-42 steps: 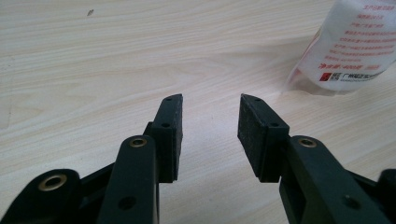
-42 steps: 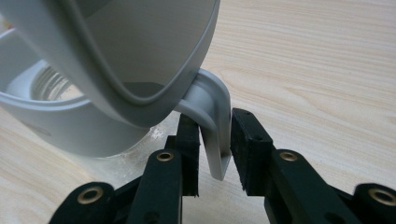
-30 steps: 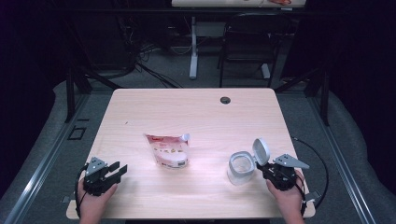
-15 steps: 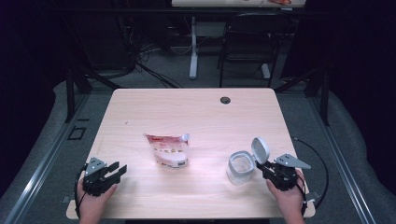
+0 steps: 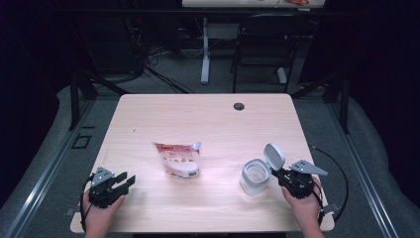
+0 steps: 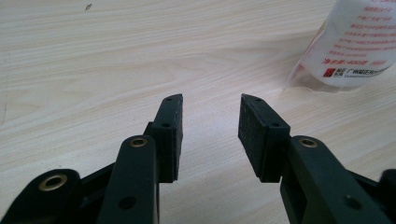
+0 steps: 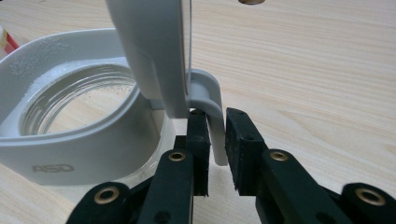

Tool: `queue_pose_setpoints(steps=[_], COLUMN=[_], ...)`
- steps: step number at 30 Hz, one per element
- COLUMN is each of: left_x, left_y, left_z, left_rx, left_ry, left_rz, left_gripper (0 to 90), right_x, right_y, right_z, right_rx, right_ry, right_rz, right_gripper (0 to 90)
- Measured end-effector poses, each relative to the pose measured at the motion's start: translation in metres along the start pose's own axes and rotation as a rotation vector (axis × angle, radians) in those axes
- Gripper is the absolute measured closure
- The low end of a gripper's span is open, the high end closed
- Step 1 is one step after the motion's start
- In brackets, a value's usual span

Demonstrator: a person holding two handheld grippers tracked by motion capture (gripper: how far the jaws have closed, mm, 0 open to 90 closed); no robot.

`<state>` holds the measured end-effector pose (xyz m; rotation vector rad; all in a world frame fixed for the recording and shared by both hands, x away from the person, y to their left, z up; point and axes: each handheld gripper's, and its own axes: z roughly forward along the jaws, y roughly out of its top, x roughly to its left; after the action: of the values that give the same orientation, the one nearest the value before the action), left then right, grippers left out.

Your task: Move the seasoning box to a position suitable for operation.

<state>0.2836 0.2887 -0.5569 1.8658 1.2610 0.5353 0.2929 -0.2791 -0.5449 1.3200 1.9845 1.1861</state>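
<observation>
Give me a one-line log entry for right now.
right tool: closing around jar handle | lid: open | left tool: open, idle | pouch: untouched

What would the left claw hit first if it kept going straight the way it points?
Probably nothing soon: the left claw points across bare table, open. The white pouch lies off to the right of that line in the left gripper view; depth is unclear, so it may just clear it.

The left gripper [image 5: 110, 184] and the right gripper [image 5: 293, 179] are black, and each has a grey three-cornered plate on top. Their flat black pads [image 6: 254, 130] are held by small screws. Gold rings sit in the arms behind the pads. A black cable trails from each.
</observation>
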Motion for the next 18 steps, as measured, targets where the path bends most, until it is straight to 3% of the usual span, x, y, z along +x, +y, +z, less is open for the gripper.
queue_pose_setpoints(steps=[10, 14, 18], left_x=[0.0, 0.001, 0.001], left_y=[0.0, 0.0, 0.001], left_z=[-0.001, -0.001, -0.001], left_rx=[-0.001, -0.004, -0.001], left_ry=[-0.001, 0.0, -0.002], left_rz=[-0.001, -0.004, 0.004], left_gripper=[59.9, 59.8, 59.9], right_x=[0.001, 0.003, 0.001], right_y=[0.009, 0.013, 0.015], right_z=[0.013, 0.016, 0.02], right_rx=[0.009, 0.01, 0.008], right_ry=[0.016, 0.026, 0.046], right_rz=[-0.048, -0.05, -0.022], right_gripper=[79.7, 79.7, 79.6])
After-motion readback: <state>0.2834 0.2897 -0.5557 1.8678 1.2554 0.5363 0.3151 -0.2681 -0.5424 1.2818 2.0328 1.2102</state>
